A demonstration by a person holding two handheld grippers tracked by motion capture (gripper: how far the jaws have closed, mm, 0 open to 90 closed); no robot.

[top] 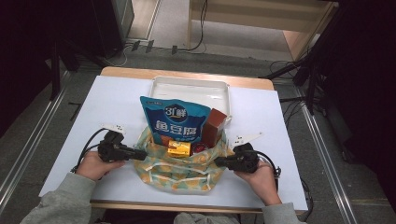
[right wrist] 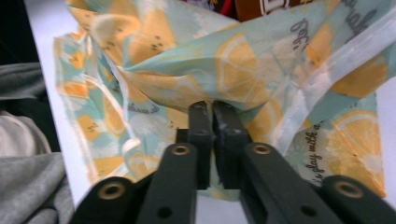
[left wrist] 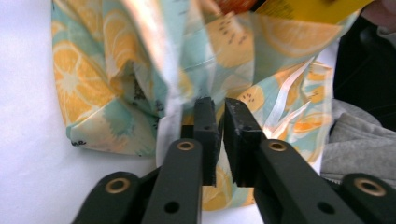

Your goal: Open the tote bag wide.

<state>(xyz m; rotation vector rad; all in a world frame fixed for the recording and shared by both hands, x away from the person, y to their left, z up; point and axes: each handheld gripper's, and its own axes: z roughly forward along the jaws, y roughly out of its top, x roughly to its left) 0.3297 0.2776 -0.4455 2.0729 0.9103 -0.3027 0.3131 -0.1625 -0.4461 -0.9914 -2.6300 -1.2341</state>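
A cloth bag (top: 177,173) printed with orange slices sits open at the table's near edge. A blue snack packet (top: 175,119), a brown box (top: 214,123), a small yellow packet (top: 180,148) and something red (top: 200,148) stand in it. My left gripper (top: 144,154) lies level at the bag's left rim. Its jaws (left wrist: 222,114) stand a narrow slit apart over the fabric (left wrist: 116,79). My right gripper (top: 217,162) is at the bag's right rim, and its jaws (right wrist: 213,114) are pinched on a fold of the cloth (right wrist: 243,79).
A white tray (top: 191,88) lies behind the bag at the far side of the white table (top: 112,107). A person's grey sleeves come in at the near edge. Dark stands and cables surround the table on the floor.
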